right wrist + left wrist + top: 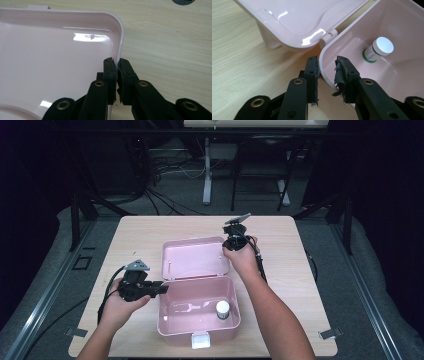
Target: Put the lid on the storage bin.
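Pinching the right edge of the pink lid (62, 62), my right tool (116, 65) has its jaws clamped on the rim, with the lid swung back over the bench (300, 240). My left tool (327, 65) straddles the left wall of the pink box (387, 25), one jaw outside, one inside; the inner pad stands clear of the wall, so those jaws are apart. Inside the box a small white-capped bottle (378, 50) stands near the front right corner.

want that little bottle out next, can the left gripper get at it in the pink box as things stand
Probably yes: the box is open-topped with its lid back, the bottle stands uncovered. But the left gripper straddles the box's wall first.
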Tool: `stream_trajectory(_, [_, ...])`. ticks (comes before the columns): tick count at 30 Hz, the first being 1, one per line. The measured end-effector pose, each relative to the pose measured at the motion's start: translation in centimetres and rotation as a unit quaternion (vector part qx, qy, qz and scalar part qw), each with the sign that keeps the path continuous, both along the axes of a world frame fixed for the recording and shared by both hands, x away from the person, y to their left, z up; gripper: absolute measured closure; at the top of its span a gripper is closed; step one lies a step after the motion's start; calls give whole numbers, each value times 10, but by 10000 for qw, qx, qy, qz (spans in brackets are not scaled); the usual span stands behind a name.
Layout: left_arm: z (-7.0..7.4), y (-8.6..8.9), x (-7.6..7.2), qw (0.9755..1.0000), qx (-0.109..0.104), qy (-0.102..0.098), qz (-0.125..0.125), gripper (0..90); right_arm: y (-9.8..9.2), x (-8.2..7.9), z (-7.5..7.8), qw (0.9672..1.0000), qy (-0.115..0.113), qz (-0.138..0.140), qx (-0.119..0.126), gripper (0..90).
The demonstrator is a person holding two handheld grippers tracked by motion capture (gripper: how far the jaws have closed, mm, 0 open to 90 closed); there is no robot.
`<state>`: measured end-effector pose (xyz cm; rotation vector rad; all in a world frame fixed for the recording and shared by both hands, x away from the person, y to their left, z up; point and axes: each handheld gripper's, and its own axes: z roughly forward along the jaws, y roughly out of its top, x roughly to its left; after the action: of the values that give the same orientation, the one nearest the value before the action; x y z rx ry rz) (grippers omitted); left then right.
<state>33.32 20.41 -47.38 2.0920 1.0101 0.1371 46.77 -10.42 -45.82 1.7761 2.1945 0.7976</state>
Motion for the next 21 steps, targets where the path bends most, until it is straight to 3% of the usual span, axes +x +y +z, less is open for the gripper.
stream_trajectory(13, [2, 2, 0, 9997, -19, -198, 119, 722, -5, -5, 5, 10000, 7, -14, -18, 859])
stream_trajectory(21, [3, 1, -1, 9995, 2, -254, 164, 679, -13, -11, 12, 9999, -112, -46, 86, 859])
